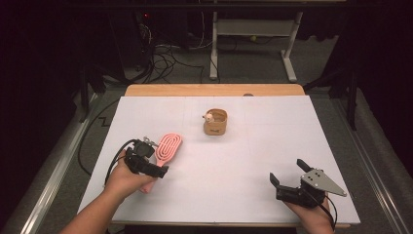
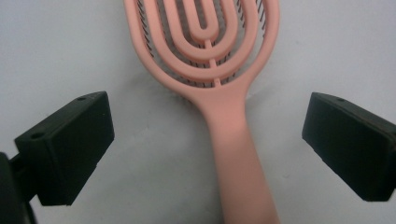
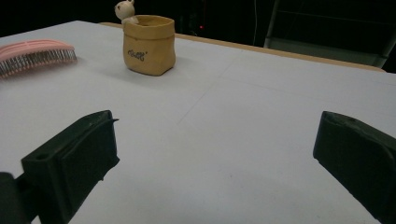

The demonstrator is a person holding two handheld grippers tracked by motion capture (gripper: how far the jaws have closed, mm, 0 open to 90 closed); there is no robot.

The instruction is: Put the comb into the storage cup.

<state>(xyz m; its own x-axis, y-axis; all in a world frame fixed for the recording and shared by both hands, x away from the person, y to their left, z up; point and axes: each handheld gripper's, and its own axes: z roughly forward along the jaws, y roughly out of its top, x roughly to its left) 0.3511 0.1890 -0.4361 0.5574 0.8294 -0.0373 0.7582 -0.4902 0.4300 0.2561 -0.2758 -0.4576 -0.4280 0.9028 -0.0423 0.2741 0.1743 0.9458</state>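
So the left gripper (image 1: 146,163) is right over the pink hairbrush (image 1: 164,152), which is lying flat on the white table (image 1: 234,161) on the person's left side. From the left gripper view, the brush handle (image 2: 238,158) runs straight up the middle between the two jaws, with the head pointing away from the hand. The jaws are spread wide, one on each side of the handle, and neither one is touching it. That's the bit that matters: the handle's long axis runs along the gripper's line of sight and across the closing direction, so I'd guess squeezing shut right here would pinch it across its narrow width.

The right gripper (image 1: 292,178) sits well off at the near right of the table, jaws also wide apart with nothing between them. It's clearly the farther one from the brush.

There's a little tan pot (image 1: 215,122) with a small figure peeking out, farther back near the middle, well apart from the brush
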